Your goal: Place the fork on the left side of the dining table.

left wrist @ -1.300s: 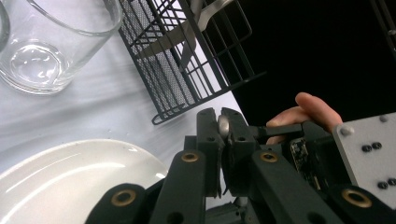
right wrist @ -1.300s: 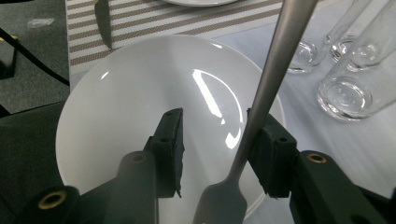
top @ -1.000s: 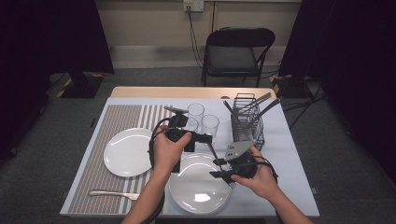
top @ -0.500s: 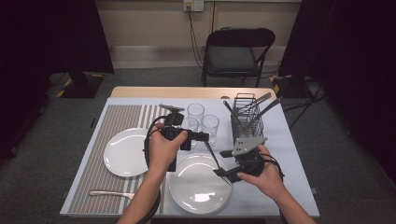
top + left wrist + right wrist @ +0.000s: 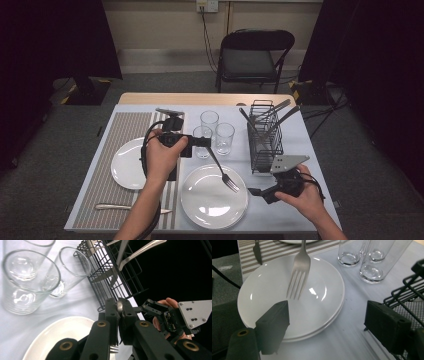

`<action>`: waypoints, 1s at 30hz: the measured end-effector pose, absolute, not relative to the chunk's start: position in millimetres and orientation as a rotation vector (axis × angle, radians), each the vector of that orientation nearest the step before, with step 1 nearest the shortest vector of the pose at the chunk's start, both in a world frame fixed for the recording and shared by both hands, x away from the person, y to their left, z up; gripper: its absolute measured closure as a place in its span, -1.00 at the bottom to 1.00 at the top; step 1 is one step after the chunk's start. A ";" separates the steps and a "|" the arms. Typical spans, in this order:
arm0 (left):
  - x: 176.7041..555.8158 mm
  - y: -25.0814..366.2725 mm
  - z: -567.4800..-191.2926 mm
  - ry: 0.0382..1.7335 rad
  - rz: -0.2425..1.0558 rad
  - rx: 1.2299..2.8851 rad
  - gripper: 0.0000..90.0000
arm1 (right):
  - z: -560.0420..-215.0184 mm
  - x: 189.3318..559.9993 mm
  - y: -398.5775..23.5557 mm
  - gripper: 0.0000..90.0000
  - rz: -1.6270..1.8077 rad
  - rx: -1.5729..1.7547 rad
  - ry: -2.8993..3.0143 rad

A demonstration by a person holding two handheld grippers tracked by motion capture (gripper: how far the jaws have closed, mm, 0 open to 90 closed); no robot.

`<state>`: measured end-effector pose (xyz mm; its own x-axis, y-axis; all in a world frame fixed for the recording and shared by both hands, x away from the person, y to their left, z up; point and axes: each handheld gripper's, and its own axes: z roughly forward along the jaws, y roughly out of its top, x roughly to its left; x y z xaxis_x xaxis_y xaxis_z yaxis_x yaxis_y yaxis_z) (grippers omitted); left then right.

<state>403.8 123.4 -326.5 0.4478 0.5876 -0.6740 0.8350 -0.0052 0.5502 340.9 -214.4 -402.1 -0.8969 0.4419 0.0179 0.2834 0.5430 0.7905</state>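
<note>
The table [image 5: 300, 150] carries a wire rack [image 5: 265, 142] at about two o'clock and a white plate [image 5: 200, 205] at six. Above the plate hangs a fork [image 5: 222, 170], tines down, its handle clamped in the left gripper [image 5: 205, 142]. At four o'clock the right gripper [image 5: 255, 191] has just been opening, jaws apart, nothing between them

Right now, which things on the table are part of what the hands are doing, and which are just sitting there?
Part of the job:
- fork, clamped by its handle in the left gripper
- near plate, under the fork's tines
- right gripper, jaws just opened, nothing between them

Just sitting there:
- three glasses
- wire cutlery rack
- far plate
- knife on the striped mat
</note>
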 end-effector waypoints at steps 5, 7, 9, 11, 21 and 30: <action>404.2 129.3 -325.1 1.258 -0.298 1.692 0.93 | -409.3 339.7 -223.9 -0.63 1.270 0.636 2.611; 404.4 131.0 -324.3 1.261 -0.297 1.689 0.94 | -413.2 339.0 -226.9 -0.63 1.247 0.645 2.619; 404.8 133.6 -323.5 1.260 -0.286 1.693 0.93 | -417.0 338.4 -229.7 -0.63 1.220 0.656 2.621; 404.7 136.0 -323.0 1.264 -0.287 1.690 0.93 | -423.7 338.5 -233.7 -0.63 1.221 0.681 2.628; 404.0 149.8 -319.2 1.298 -0.269 1.680 0.93 | -443.7 340.1 -247.4 -0.63 1.207 0.758 2.638; 405.8 161.1 -316.9 1.306 -0.244 1.681 0.94 | -460.1 341.6 -252.1 -0.62 1.157 0.772 2.647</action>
